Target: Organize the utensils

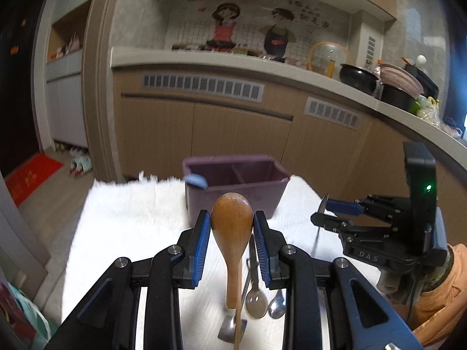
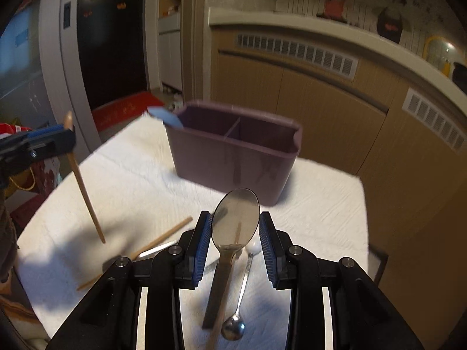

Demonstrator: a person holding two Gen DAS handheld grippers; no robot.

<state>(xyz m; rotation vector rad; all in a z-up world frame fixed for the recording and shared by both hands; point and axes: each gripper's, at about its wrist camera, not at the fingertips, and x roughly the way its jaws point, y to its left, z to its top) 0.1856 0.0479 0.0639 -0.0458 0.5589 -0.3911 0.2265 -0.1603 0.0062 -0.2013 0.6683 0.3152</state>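
The wooden spoon (image 1: 232,227) is brown and smooth, its bowl clamped between the left gripper's (image 1: 232,218) blue fingers (image 1: 201,242), handle hanging toward the white worktop (image 1: 122,218). The right gripper (image 2: 235,218) grips a shiny metal spoon (image 2: 235,218) by the bowl, handle down. A purple bin (image 2: 233,157) stands beyond both; more spoons (image 2: 233,328) lie below.

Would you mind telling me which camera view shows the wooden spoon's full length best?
The right wrist view: the wooden spoon hangs side-on from the left gripper, handle tip visible. The left wrist view shows its bowl between the blue pads, with the handle foreshortened.
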